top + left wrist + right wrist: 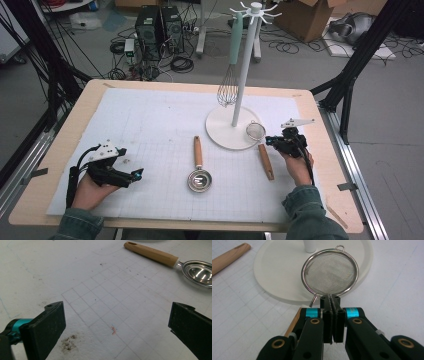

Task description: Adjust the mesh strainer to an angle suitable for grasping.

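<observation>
One utensil of three hangs on the rack so far, by my reading: the whisk [229, 87] with its pale green handle dangles from a hook of the white utensil stand [243, 65], while the small mesh strainer [330, 272] is in hand and the ladle-like steel scoop [199, 179] lies flat on the gridded mat. The strainer is a round, fine wire-mesh bowl in a bright steel rim, with a little loop at its far edge and a wooden handle [265, 161] that runs back toward the person. The right tool [332, 303] has its jaws pressed together, pinching the strainer at the neck where the rim meets the handle, and the bowl sits low over the edge of the stand's round white base [274, 272]; whether it touches the base I cannot tell. If hanging is the aim, the strainer has yet to be lifted to a hook and the scoop, with its wooden handle [151, 253], has yet to be picked up. The left tool [115, 322] rests with its jaws spread wide and nothing between them, over a bare, slightly stained part of the mat [105, 302], well apart from the scoop on the table [65, 145].
</observation>
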Demonstrator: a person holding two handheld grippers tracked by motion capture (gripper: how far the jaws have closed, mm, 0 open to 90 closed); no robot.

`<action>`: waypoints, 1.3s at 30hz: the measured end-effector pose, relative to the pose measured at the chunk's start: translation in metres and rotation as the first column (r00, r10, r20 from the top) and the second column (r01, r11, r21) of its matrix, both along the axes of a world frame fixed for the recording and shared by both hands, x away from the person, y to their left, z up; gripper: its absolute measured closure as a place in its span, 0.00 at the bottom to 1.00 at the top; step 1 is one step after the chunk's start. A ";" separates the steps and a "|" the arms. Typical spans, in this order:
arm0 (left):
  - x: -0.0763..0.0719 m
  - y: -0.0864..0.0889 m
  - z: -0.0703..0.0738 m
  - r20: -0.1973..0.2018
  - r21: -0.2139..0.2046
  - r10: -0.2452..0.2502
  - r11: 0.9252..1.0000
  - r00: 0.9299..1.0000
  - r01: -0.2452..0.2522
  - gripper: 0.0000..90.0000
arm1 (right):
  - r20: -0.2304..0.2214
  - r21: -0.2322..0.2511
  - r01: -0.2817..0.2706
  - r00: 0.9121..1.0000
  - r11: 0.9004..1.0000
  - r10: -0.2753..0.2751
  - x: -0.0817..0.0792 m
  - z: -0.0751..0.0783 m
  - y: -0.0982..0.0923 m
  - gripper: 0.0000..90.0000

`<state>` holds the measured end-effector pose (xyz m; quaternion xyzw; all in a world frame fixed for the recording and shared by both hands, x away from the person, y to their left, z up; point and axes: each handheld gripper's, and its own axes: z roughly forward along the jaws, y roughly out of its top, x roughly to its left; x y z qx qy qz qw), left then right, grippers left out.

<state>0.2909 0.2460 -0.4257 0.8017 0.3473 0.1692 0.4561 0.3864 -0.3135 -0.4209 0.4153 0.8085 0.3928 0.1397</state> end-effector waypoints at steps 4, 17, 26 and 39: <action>0.000 0.000 0.000 0.000 0.002 -0.001 1.000 1.000 0.001 0.02 | 0.004 -0.013 -0.008 1.000 1.000 0.008 0.002 -0.003 0.003 0.99; 0.000 0.000 0.000 0.000 0.001 -0.002 1.000 1.000 0.002 0.02 | 0.044 -0.006 -0.022 0.999 1.000 0.022 0.004 -0.004 0.010 0.99; 0.000 0.000 0.000 -0.001 -0.004 0.001 1.000 1.000 -0.001 0.02 | 0.040 0.001 -0.052 0.998 0.999 0.052 0.004 -0.004 0.013 0.99; 0.000 0.000 0.000 -0.002 -0.005 0.002 1.000 1.000 -0.002 0.02 | 0.029 0.003 -0.115 0.993 0.993 0.115 -0.002 -0.003 0.022 0.99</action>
